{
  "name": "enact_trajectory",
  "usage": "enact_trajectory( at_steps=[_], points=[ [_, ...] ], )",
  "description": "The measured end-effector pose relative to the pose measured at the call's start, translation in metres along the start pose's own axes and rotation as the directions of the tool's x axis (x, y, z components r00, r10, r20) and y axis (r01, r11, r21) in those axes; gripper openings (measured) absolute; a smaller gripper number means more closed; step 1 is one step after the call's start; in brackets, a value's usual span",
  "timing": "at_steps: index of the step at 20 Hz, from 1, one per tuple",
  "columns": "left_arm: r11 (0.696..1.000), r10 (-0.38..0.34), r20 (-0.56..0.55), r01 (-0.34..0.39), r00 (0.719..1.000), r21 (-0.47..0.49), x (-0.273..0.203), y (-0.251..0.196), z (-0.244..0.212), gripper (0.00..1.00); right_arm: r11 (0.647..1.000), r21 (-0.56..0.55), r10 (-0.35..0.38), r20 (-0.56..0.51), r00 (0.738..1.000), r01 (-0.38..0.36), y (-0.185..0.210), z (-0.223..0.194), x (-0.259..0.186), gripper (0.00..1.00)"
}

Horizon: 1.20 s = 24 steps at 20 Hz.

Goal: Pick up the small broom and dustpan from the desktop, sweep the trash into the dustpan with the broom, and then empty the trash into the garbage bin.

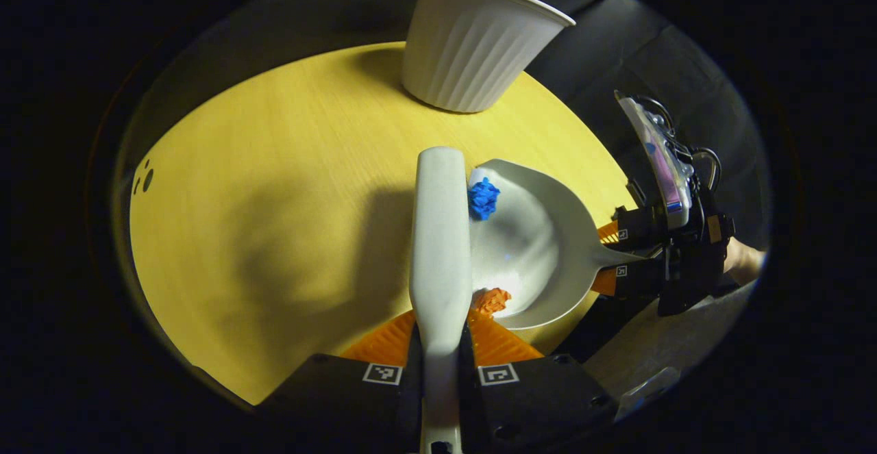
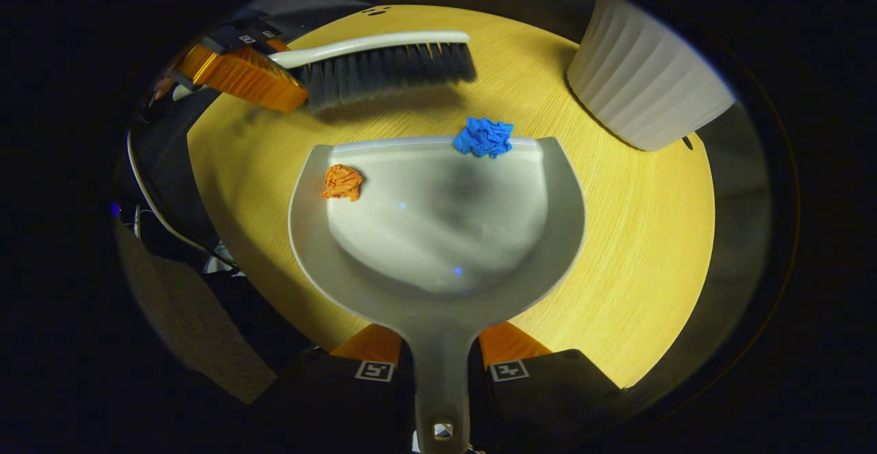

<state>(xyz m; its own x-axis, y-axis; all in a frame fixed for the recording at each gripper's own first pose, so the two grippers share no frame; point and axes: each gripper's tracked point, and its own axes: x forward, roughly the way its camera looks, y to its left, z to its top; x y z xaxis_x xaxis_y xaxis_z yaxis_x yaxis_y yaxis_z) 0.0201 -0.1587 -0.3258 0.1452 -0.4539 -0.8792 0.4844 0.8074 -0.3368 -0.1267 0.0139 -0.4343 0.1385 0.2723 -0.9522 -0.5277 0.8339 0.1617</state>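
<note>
Up front in the left gripper view, the left gripper (image 1: 438, 365) clamps the broom (image 1: 440, 235) handle above the desk (image 1: 274, 187); blue trash (image 1: 484, 198) sits in the dustpan (image 1: 534, 248). Over in the right gripper view, the right gripper (image 2: 438, 365) clasps the dustpan's handle; orange trash (image 2: 342, 182) lies inside, the bin (image 2: 644, 91) near.

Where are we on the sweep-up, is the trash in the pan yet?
Pickup is done: the left hand-held gripper grips the broom, the right hand-held gripper the dustpan. The orange scrap lies inside the pan; the blue scrap sits at its front lip, not fully in. Left: finish sweeping, then tip into the white bin.
</note>
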Motion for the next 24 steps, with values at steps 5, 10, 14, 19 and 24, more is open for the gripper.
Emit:
enact_trajectory(
  at_steps=[5, 10, 14, 19, 24],
  points=[
    [0.992, 0.088, 0.022, -0.086, 0.996, -0.088, -0.009, 0.030, -0.013, 0.26, 0.998, 0.050, -0.036, 0.096, 0.995, 0.031, 0.002, 0.002, -0.003, 0.36],
    [0.974, 0.185, 0.008, -0.183, 0.983, -0.132, -0.007, 0.075, -0.040, 0.24, 0.985, 0.157, -0.086, 0.082, 0.993, 0.072, -0.006, -0.001, -0.046, 0.35],
    [0.963, 0.225, 0.005, -0.222, 0.974, -0.155, -0.012, 0.099, -0.061, 0.26, 0.962, 0.241, -0.144, 0.053, 0.988, 0.127, -0.023, 0.000, -0.105, 0.36],
    [0.955, 0.241, 0.012, -0.235, 0.970, -0.180, -0.009, 0.120, -0.080, 0.24, 0.929, 0.317, -0.227, 0.076, 0.971, 0.192, -0.066, 0.021, -0.197, 0.35],
    [0.959, 0.224, 0.020, -0.217, 0.974, -0.180, -0.009, 0.124, -0.088, 0.26, 0.899, 0.366, -0.299, 0.116, 0.947, 0.239, -0.097, 0.068, -0.251, 0.39]
  ],
)
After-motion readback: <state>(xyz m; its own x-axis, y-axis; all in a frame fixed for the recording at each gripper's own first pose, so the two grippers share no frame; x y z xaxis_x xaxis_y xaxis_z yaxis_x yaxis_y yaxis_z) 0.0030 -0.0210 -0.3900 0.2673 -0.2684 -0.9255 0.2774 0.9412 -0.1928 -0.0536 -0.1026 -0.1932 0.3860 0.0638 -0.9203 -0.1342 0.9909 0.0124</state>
